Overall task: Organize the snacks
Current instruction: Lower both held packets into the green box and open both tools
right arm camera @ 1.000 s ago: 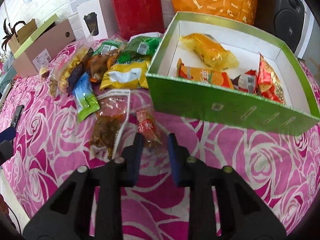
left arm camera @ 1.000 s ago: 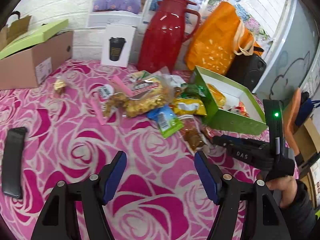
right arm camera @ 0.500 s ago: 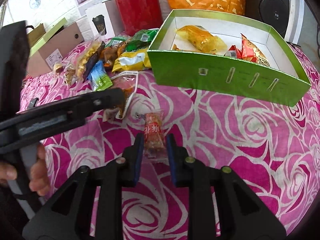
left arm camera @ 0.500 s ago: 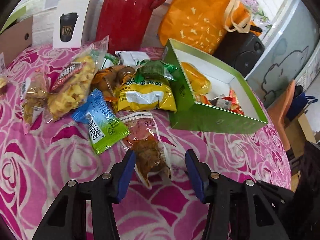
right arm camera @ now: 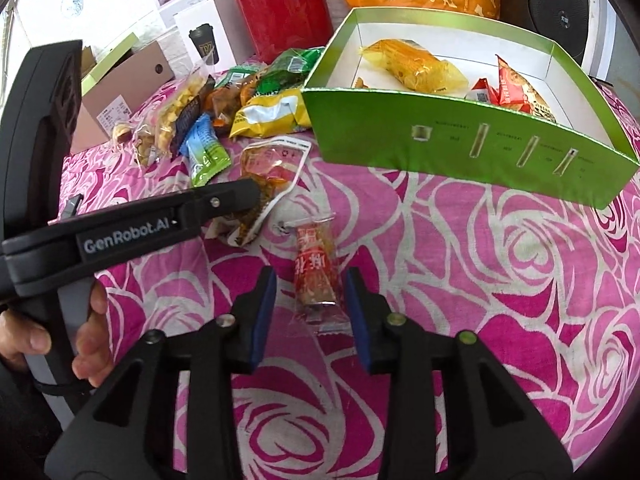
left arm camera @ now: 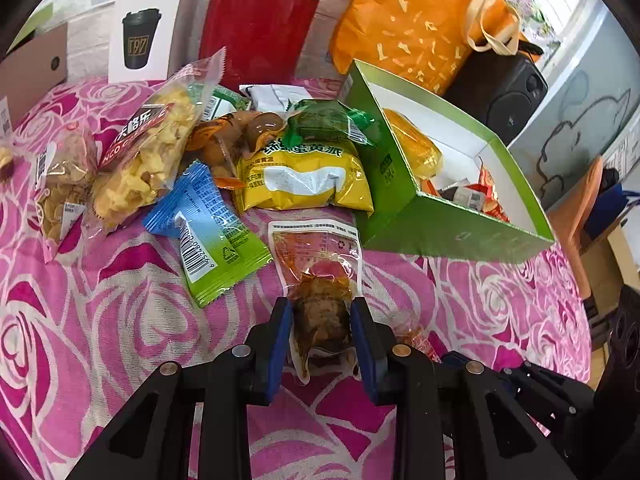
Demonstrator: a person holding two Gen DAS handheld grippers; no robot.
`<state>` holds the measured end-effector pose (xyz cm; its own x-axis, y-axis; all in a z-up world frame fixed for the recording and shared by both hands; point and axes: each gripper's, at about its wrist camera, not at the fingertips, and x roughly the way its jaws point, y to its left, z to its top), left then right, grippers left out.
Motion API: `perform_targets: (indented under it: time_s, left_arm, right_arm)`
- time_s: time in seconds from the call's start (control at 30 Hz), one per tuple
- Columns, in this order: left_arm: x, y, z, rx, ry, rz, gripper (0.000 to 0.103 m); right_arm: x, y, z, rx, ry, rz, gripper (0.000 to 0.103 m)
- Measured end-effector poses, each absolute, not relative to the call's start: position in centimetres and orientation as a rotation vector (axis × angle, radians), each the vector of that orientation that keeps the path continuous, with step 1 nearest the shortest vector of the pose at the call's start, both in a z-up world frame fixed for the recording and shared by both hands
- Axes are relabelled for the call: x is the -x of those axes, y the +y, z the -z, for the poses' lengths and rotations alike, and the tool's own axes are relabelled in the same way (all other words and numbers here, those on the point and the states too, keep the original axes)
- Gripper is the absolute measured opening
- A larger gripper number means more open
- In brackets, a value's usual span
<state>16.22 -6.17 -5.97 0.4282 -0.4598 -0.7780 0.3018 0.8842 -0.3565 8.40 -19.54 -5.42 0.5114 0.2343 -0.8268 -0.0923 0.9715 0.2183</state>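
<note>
My left gripper (left arm camera: 322,330) has its blue pads closed against the brown end of a clear pouch of brown snack (left arm camera: 318,280) lying on the pink rose cloth; it also shows in the right wrist view (right arm camera: 264,188). My right gripper (right arm camera: 308,312) is open, its pads either side of a small red snack packet (right arm camera: 314,270) that lies on the cloth without touching them. The green box (right arm camera: 460,140) stands beyond with several packets inside. A pile of snacks lies left of it: a yellow bag (left arm camera: 304,176), a blue-green packet (left arm camera: 204,232), a bag of yellow puffs (left arm camera: 140,160).
A red jug (left arm camera: 260,16), an orange bag (left arm camera: 416,24), a black speaker (left arm camera: 500,92), a white coffee-cup carton (left arm camera: 148,36) and a cardboard box (right arm camera: 120,96) stand at the back. The table edge falls away at the right.
My left gripper moved forward to the brown pouch and closed on its end. My right gripper opened and let go of the red packet, which now lies on the cloth.
</note>
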Motion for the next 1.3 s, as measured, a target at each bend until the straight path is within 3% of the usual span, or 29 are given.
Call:
perform_targets:
  time_s: [0.17, 0.2, 0.37, 0.83, 1.3]
  left_arm:
    - [-16.2, -6.2, 6.3, 0.156, 1.017, 0.492, 0.032]
    - [-16.1, -6.3, 6.2, 0.146, 1.012, 0.498, 0.031]
    - [-14.8, -6.6, 5.1, 0.087, 0.976, 0.533, 0.03]
    - [-15.6, -9.3, -5.4, 0.067, 0.771, 0.647, 0.03]
    - [-20.8, -15.1, -2.6, 0.038, 0.847, 0.681, 0.031]
  right_arm:
    - [-8.9, -19.4, 6.2, -0.156, 1.036, -0.185, 0.035]
    - [-9.0, -19.3, 6.4, -0.154, 1.043, -0.182, 0.024]
    - [-8.3, -19.4, 5.0, -0.164, 1.004, -0.193, 0.024]
    - [-8.8, -25.1, -3.8, -0.183, 0.762, -0.084, 0.024]
    - [-14.1, -29.2, -0.2, -0.192, 0.808, -0.033, 0.024]
